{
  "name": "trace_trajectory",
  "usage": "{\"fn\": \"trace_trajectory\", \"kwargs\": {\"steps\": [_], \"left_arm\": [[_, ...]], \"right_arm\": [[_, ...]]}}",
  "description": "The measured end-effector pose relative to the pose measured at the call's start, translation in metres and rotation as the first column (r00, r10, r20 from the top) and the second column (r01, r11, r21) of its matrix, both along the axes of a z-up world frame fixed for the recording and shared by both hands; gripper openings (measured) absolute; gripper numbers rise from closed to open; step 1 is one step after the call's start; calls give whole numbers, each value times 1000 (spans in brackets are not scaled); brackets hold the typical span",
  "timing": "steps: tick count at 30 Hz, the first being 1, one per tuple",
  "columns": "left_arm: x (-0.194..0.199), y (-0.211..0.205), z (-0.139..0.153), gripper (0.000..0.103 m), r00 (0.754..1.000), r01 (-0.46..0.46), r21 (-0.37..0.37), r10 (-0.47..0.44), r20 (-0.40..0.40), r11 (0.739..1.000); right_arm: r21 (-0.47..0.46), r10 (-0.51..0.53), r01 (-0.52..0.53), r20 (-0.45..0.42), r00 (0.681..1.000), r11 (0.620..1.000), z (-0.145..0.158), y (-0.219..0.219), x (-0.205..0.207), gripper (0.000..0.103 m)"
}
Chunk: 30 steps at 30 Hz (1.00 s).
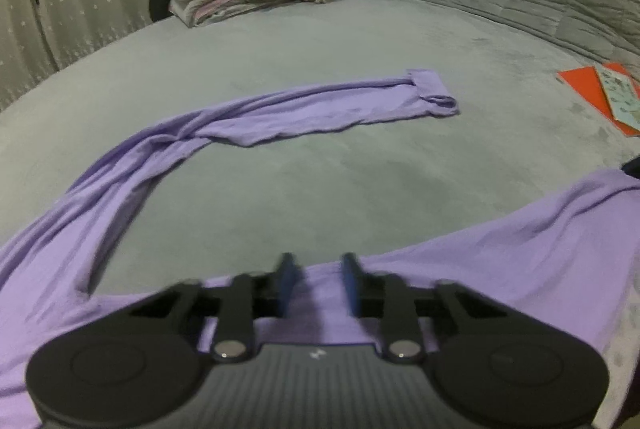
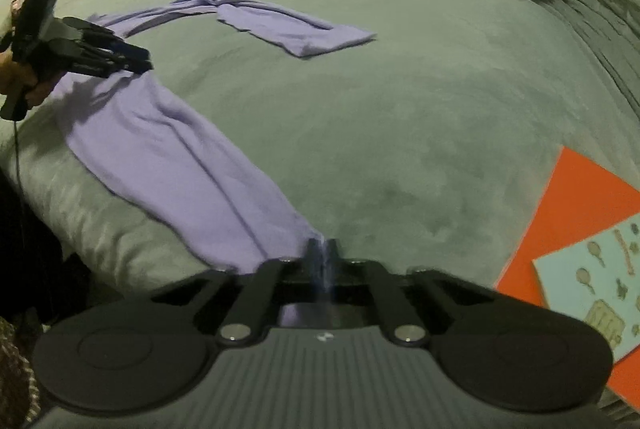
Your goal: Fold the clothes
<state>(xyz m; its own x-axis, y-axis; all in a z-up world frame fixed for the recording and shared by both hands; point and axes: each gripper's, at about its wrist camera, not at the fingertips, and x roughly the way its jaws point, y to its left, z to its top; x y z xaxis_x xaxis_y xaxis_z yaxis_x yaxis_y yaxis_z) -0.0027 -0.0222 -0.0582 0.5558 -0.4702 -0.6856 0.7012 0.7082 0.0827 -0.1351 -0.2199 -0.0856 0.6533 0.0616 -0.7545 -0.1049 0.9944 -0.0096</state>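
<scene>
With my right claw (image 2: pixel 321 249) pinched shut on the lilac long-sleeved top (image 2: pixel 168 145) sprawled across the grey bed (image 2: pixel 400 117) and my left claw (image 1: pixel 318 269) gaping above its hem, I judge folding is mid-way, needing a left grip next.

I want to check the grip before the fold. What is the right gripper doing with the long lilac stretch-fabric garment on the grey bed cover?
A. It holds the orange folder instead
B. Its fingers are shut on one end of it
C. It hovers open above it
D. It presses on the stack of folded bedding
B: in the right wrist view the right gripper has its blue fingers closed together, pinching the end of the long lilac stretch-fabric garment.
</scene>
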Motion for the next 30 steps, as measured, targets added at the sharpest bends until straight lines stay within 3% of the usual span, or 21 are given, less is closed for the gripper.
{"fn": "trace_trajectory", "kwargs": {"steps": [2,5,9,13,17,20,25,30], "left_arm": [[-3,-4,0,0,1000,-20,-6,20,5,1000],[-3,-3,2,0,997,-71,-45,72,24,996],[0,-1,9,0,987,-145,-117,152,58,983],[8,-6,12,0,976,-188,-164,202,75,968],[16,-20,6,0,966,-225,-146,240,96,963],[25,-28,-6,0,959,-261,-110,270,85,959],[17,-38,-10,1,956,-258,-58,263,132,964],[-3,-34,2,24,969,-219,-109,229,90,970]], "right_arm": [[-28,2,-2,13,1000,1000,1,5,0,0],[-54,-77,82,85,993,995,11,-2,-1,0],[-12,-202,208,177,963,978,28,-25,1,0],[-18,-243,251,199,949,968,32,-36,18,0],[-61,-280,293,170,945,954,24,-42,44,0],[-24,-303,310,151,941,950,20,-48,43,0],[37,-340,338,117,933,940,14,-57,42,1],[97,-374,366,81,924,925,8,-66,40,31]]}}
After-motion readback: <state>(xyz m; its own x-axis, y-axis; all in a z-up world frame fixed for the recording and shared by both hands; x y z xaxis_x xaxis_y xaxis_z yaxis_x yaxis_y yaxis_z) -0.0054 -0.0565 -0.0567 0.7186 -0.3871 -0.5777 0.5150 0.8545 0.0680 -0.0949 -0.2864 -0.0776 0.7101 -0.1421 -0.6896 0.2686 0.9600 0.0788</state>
